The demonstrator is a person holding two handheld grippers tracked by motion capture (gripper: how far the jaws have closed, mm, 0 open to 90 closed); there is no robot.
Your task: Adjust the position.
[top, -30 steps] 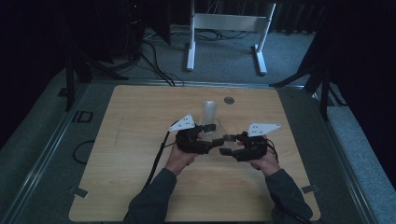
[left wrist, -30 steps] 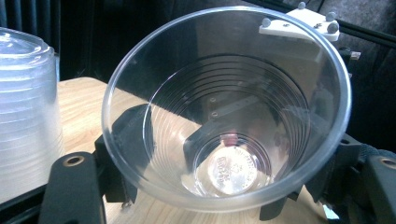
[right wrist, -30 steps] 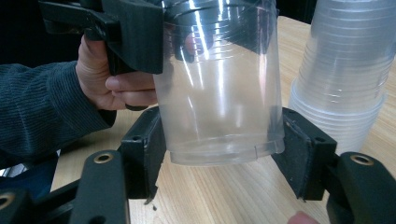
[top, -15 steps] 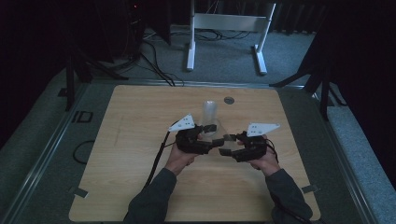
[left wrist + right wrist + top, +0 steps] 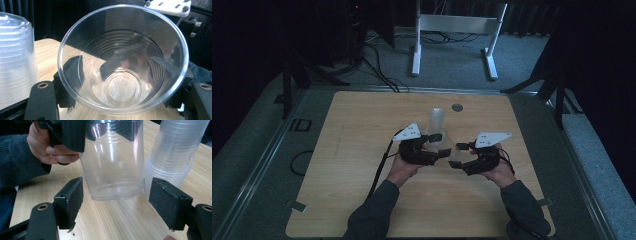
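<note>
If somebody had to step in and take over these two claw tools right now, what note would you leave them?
Left gripper: jaws clamped on the rim of a single clear cup, carried mouth toward the hand just above the table; they have just been closing.
Right gripper: jaws on either side of that cup's base, apart from it; they have just been opening.
Cup stack: upside down on the table beside the held cup.
Done: one cup is off the stack and the right jaws have let go of it.
Left: probably draw the right gripper back and set the cup down.

Cup (image 5: 113,167) beside cup stack (image 5: 172,152)
</note>
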